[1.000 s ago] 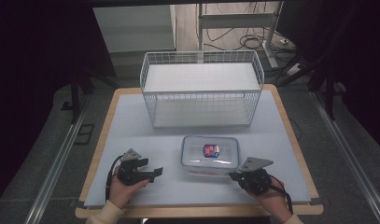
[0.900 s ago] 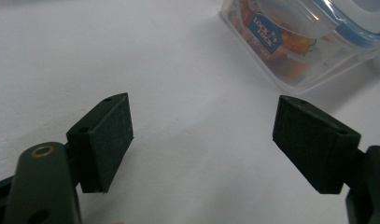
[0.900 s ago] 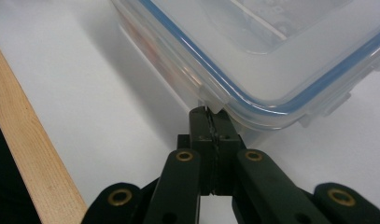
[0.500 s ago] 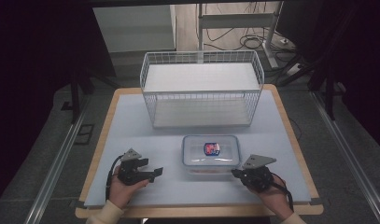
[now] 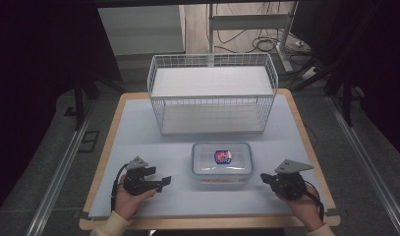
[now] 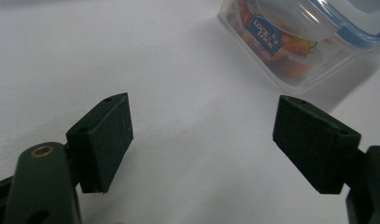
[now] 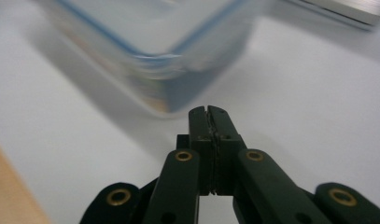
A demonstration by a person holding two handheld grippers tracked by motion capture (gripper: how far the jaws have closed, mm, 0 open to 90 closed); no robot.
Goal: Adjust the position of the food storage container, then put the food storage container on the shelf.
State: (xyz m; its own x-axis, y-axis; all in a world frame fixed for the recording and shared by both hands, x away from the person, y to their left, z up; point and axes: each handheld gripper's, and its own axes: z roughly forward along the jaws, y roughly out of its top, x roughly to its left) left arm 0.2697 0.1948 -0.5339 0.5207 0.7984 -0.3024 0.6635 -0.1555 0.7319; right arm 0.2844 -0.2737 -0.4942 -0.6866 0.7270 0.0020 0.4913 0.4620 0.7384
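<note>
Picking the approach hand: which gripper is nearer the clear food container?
Right, by a little. The right gripper sits just off the container's right near corner, jaws shut. The left gripper is off its left side, jaws open, with a wider gap.

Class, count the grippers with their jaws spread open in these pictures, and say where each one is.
1. The left gripper, left of the clear lidded container, has its jaws wide apart. The right gripper, on the container's other side, is shut.

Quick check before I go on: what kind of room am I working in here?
Probably a lab or recording workspace, not a kitchen. A bare white-topped table carries just a wire basket and a clear food container, with floor rails alongside and loose cables behind.
</note>
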